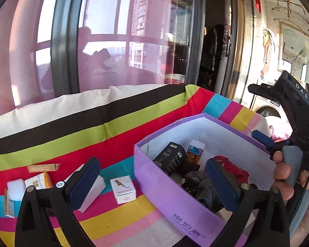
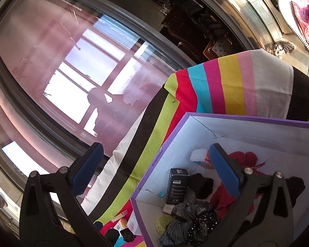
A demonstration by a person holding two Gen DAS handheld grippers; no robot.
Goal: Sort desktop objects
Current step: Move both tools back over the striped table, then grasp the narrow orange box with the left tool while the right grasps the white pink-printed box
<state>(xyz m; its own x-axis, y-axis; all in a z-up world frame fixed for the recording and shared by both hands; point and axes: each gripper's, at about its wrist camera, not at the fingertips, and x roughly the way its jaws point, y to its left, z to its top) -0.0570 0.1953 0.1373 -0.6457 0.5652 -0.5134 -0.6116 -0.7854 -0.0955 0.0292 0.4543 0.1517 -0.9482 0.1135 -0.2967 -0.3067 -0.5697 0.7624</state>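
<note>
Both tongs released and empty: left gripper [image 1: 152, 182] straddles the purple box [image 1: 164, 193] wall, lower frame; right gripper [image 2: 156, 164] hovers over its filled interior, apparently between pickups.

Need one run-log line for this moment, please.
left tool: open, empty, over purple box rim | right tool: open, empty, over box | small white carton: on striped cloth, unsorted
</note>
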